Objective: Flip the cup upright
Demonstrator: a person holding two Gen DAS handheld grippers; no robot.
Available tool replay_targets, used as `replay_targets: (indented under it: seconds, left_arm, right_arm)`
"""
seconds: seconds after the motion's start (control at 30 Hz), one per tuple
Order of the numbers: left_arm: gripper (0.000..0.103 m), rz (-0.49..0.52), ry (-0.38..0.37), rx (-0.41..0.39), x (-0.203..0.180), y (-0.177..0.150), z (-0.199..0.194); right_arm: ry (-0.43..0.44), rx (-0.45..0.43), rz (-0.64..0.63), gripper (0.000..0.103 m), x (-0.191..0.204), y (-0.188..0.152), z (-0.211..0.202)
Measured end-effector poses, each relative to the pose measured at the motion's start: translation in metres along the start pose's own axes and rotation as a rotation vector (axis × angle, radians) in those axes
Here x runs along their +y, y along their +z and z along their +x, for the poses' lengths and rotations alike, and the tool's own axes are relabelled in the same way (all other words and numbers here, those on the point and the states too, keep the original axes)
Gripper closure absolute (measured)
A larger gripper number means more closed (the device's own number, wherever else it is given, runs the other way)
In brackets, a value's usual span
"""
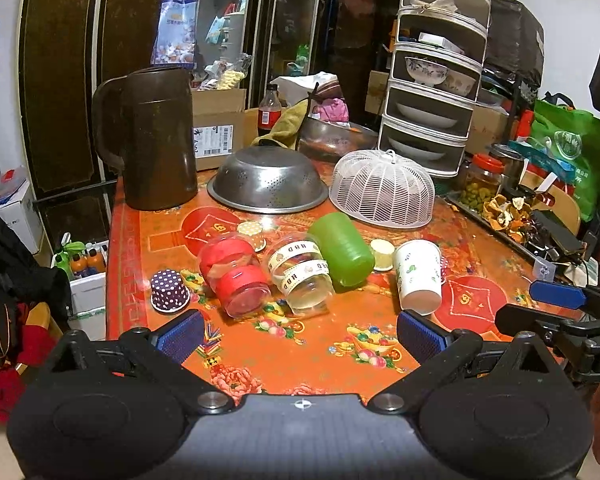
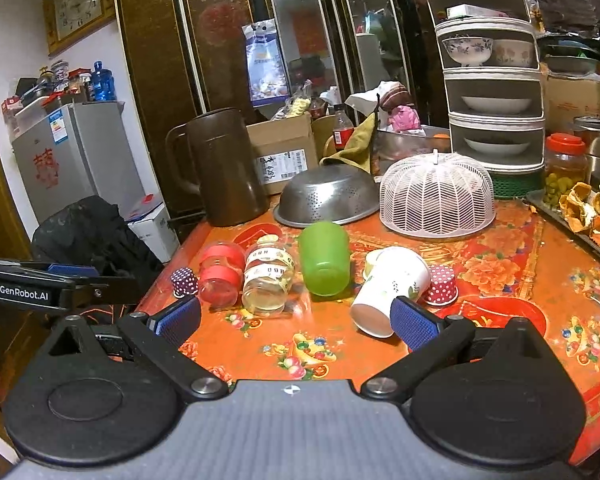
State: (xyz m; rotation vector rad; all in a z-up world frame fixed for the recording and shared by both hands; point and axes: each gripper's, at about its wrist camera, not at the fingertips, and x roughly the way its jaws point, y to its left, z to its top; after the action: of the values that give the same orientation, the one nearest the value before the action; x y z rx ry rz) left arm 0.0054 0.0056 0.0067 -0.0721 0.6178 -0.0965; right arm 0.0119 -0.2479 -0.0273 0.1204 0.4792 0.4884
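Several cups lie on their sides on the orange patterned table (image 1: 300, 352): a red-taped clear cup (image 1: 234, 276), a clear cup with HBD ribbon (image 1: 300, 276), a green plastic cup (image 1: 342, 254) and a white paper cup (image 1: 418, 276). The same cups show in the right wrist view: red (image 2: 220, 276), ribbon (image 2: 268, 280), green (image 2: 325, 256), white paper (image 2: 388, 288). My left gripper (image 1: 300, 338) is open and empty, just in front of them. My right gripper (image 2: 296, 322) is open and empty, its right finger (image 2: 414, 324) beside the white cup's mouth.
Small polka-dot paper cups stand upside down: purple (image 1: 169, 291), red (image 2: 442, 285). Behind are a brown jug (image 1: 156, 140), an upturned steel colander (image 1: 268, 180), a white mesh food cover (image 1: 384, 188), a tiered dish rack (image 1: 432, 76) and a pickle jar (image 2: 564, 168). The table edge drops at left.
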Motion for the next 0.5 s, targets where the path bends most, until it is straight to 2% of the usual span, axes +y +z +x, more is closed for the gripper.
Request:
replay_targets:
  seconds: [0.5]
  left_arm:
    - [0.0,-0.006,0.012,0.001,-0.0066,-0.0013,-0.0003]
  right_arm:
    - [-0.005,0.003,0.009,0.001,-0.0028,0.0002,-0.0032]
